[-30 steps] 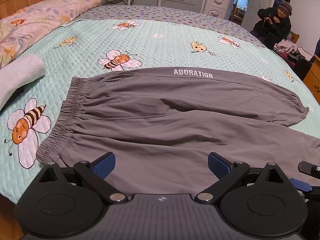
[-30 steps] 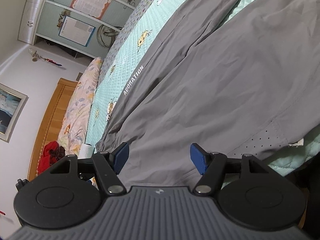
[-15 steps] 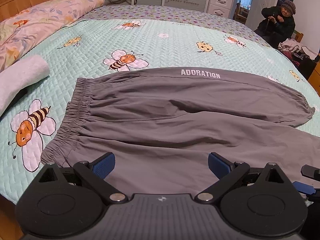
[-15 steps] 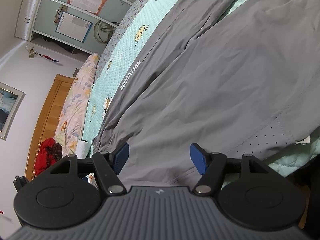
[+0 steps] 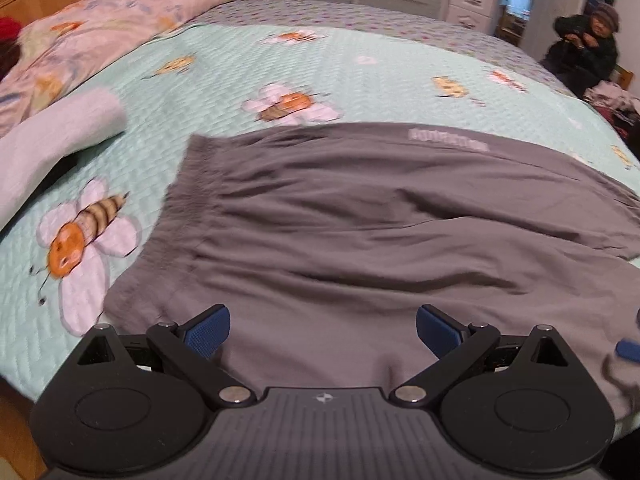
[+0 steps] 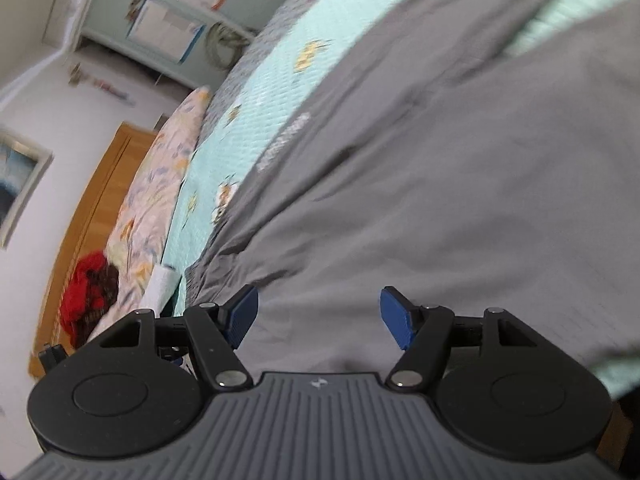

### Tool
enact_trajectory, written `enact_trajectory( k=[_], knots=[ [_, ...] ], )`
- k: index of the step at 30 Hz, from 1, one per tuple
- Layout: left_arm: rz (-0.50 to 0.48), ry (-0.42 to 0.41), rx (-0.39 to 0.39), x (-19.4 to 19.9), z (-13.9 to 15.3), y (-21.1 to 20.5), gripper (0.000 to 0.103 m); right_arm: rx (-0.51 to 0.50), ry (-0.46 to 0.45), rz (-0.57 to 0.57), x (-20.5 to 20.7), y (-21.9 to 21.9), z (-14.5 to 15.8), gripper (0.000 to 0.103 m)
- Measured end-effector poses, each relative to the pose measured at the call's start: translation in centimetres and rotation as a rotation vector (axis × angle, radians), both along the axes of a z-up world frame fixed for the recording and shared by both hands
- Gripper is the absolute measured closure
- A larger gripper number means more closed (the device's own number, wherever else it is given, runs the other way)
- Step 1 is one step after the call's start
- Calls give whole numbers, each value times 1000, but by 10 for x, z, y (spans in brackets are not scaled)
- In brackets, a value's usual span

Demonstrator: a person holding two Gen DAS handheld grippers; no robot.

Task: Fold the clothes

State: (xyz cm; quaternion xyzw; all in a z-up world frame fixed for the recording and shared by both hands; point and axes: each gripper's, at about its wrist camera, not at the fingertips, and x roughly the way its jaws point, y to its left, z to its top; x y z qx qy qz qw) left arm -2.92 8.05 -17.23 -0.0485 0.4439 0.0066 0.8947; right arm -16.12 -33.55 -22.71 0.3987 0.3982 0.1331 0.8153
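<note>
Grey trousers (image 5: 360, 232) lie spread flat across the mint bee-print bedspread (image 5: 224, 80), elastic waistband (image 5: 176, 216) to the left, legs running right. A white printed word marks the far leg. My left gripper (image 5: 323, 330) hovers open over the near edge of the trousers close to the waistband, nothing between its blue pads. In the right wrist view the same trousers (image 6: 440, 184) fill the frame, and my right gripper (image 6: 318, 314) is open just above the near leg. The tip of the right gripper shows at the left wrist view's right edge.
A rolled pale towel (image 5: 52, 140) lies on the bed at left, beside a floral pillow (image 5: 100, 36) and wooden headboard (image 6: 80, 216). A red garment (image 6: 88, 292) sits by the pillow. A seated person (image 5: 580, 52) is at the far right, near a clothes pile. Wardrobes line the back wall.
Both views have shifted and blurred: the left gripper moved rightward and closer over the trousers, the right gripper moved along the near leg toward the waistband. Both stay open.
</note>
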Motion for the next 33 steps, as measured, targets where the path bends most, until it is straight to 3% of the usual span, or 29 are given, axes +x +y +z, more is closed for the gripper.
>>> enact_trajectory(
  k=[7, 16, 21, 24, 27, 30, 33],
  knots=[
    [86, -47, -27, -18, -14, 30, 3, -104, -91, 240, 68, 94, 17, 31],
    [163, -114, -65, -33, -32, 64, 3, -191, -179, 446, 181, 243, 22, 31],
    [166, -185, -119, -35, -29, 75, 3, -410, -273, 611, 231, 305, 26, 31],
    [194, -199, -157, -36, -32, 87, 2, -593, -365, 783, 250, 328, 30, 31],
    [226, -173, -245, -31, -39, 102, 2, -720, -472, 928, 266, 343, 35, 31],
    [244, -171, -324, -27, -43, 110, 1, -715, -489, 1078, 289, 352, 30, 31],
    [244, -177, -387, -23, -45, 113, 1, -679, -425, 1172, 313, 357, 18, 32]
  ],
)
